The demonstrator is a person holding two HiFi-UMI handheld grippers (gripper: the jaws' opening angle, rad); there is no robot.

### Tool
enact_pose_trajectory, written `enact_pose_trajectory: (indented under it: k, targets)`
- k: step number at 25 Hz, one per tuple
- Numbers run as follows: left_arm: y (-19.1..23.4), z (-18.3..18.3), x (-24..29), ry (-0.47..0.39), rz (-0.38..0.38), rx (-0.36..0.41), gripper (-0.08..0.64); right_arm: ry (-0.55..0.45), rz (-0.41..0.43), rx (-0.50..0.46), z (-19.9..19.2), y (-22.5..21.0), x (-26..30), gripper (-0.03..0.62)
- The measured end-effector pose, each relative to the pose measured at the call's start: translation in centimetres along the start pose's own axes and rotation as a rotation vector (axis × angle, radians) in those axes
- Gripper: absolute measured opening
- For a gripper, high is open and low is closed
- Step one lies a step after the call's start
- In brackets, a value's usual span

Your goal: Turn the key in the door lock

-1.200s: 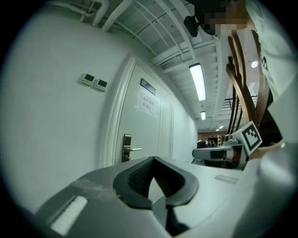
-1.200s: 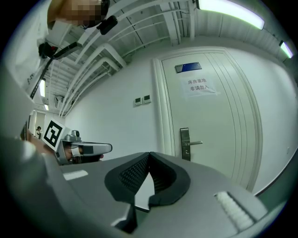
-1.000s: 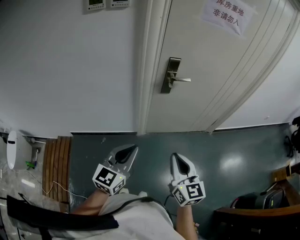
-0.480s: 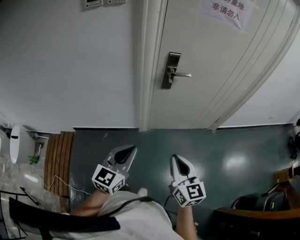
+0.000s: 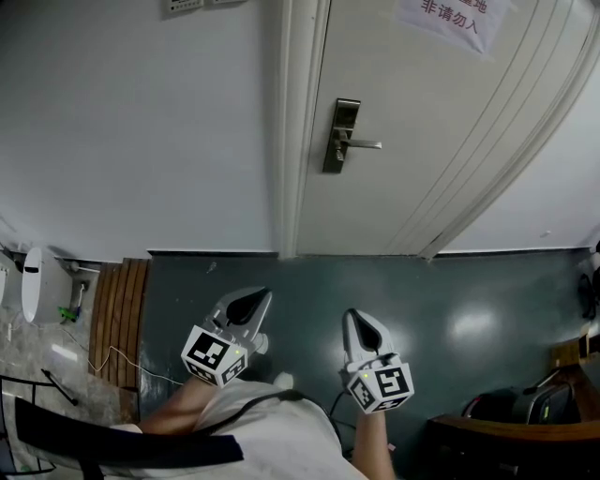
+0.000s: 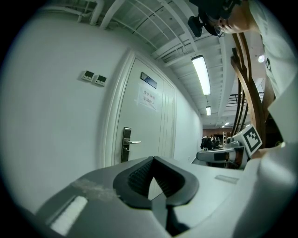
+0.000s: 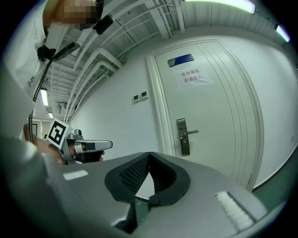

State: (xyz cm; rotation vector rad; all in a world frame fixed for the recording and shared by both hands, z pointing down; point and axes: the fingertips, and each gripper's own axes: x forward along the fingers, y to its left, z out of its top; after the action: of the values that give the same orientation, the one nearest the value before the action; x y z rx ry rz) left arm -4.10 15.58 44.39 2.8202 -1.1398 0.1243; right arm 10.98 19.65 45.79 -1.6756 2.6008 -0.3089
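From where I stand, the main risk is the grip itself. The left gripper (image 5: 251, 302) and the right gripper (image 5: 364, 330) both have their jaws pressed together with nothing between them. Neither one carries a key. Whether a key already sits in the brushed-metal lock plate (image 5: 345, 136) I cannot tell, as it is too small from here. That plate is up at 12 o'clock on the white panelled door (image 5: 422, 159), well apart from both grippers, so a long reach comes first. If the jaws arrive closed they would only knock the plate, and a small key pinched off-centre would likely slip as it is twisted. The slim silver lever handle (image 5: 366, 144) juts toward 3 o'clock from the plate and could be bumped or pushed down by mistake. The white door frame (image 5: 295, 131) runs just beside the plate at 9 o'clock, which crowds any approach from the left. Nothing stands on the dark green floor (image 5: 441, 309) between the grippers and the door. A slatted wooden board (image 5: 112, 319) lies at 9 o'clock. Dark bags (image 5: 525, 403) sit at 4 o'clock, and a white paper notice (image 5: 455, 17) hangs on the door at 1 o'clock.
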Motion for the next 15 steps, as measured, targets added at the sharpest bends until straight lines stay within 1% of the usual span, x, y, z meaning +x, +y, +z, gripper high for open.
enact_pose_trajectory:
  k: [9,15]
  targets:
    - [0.6,0.0,2.9,0.002,-0.016,0.010,0.003,0.006,-0.008,0.008,-0.1,-1.8,1.1,0.009]
    - [3.4,0.8,5.6,-0.017,-0.027,0.012,0.003,0.028,-0.012,-0.008,0.1,-3.0,4.7,0.009]
